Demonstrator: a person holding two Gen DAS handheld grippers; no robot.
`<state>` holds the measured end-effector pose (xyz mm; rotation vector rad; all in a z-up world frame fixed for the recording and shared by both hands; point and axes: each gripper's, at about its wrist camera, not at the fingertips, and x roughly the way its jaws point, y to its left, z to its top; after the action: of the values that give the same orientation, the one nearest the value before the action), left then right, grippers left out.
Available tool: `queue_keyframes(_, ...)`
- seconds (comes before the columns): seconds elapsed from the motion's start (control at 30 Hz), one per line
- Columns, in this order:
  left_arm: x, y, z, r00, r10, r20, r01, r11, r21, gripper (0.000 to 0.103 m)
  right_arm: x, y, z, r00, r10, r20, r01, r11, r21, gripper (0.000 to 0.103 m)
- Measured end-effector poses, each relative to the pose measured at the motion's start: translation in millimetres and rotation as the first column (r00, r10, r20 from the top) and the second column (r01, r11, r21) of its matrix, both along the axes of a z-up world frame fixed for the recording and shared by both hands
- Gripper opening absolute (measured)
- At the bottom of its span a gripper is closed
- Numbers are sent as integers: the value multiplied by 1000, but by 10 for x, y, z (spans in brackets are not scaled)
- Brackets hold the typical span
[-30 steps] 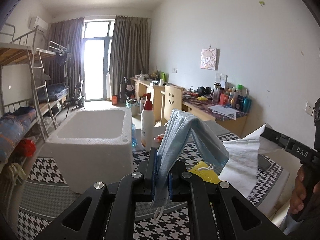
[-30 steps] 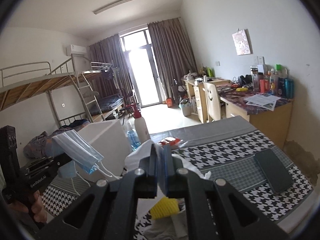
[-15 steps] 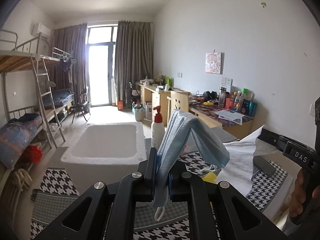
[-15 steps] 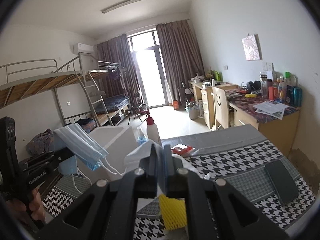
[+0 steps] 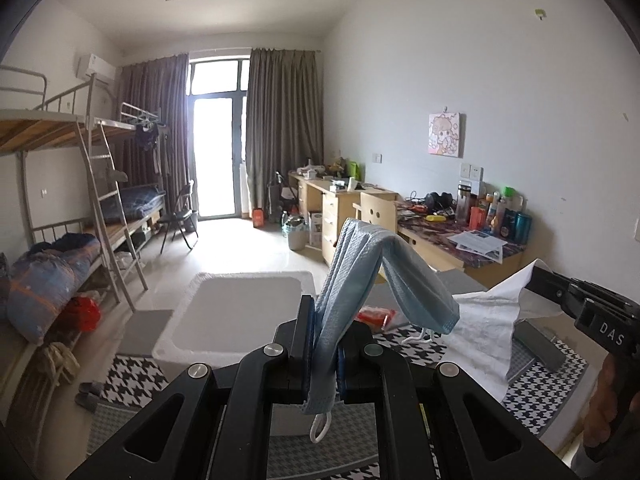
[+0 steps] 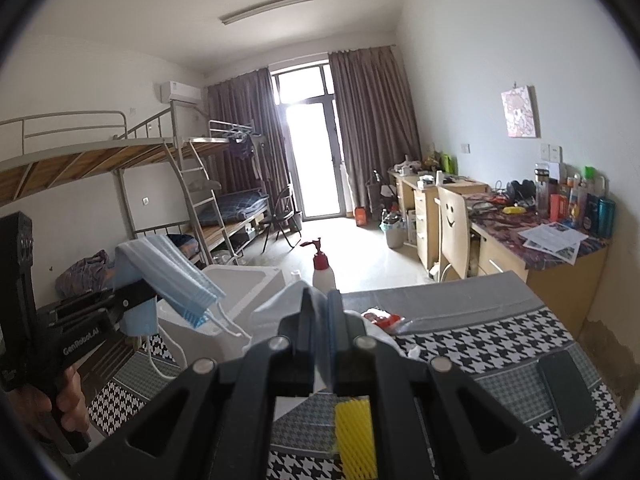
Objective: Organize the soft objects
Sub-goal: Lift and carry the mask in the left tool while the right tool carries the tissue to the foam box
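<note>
**A:** Left view: left gripper [image 5: 322,346] fingers pinching the blue mask [image 5: 372,276], which has risen and now hangs above the foam box [image 5: 240,312].

**B:** Right view: right gripper [image 6: 318,334] clamps the white tissue [image 6: 280,306] beside that box. Both look drop-ready.

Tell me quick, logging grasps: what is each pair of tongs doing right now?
Left tongs: closed on the pale blue pleated face mask.
Right tongs: closed on the white crumpled paper tissue.

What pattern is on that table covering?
Black-and-white houndstooth with grey bands on the table cloth, clearest in the right wrist view.
</note>
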<state>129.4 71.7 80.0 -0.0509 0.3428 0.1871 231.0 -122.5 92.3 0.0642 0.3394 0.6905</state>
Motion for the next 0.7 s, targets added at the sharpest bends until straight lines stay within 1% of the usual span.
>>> queue_keyframes(0.23, 62, 67, 194, 1000, -1, 19, 1, 1000, 1, 10, 64, 111, 130, 1000, 26, 14, -26, 1000, -9, 7)
queue_keyframes(0.37, 130, 159, 253, 999, 23, 26, -23, 1000, -1, 10, 104, 172, 211, 999, 35, 29, -35, 999, -14, 7)
queue_keyframes(0.7, 302, 308, 263, 997, 79, 22, -80, 997, 3, 10, 201, 355, 310, 997, 71, 40, -70, 997, -25, 7)
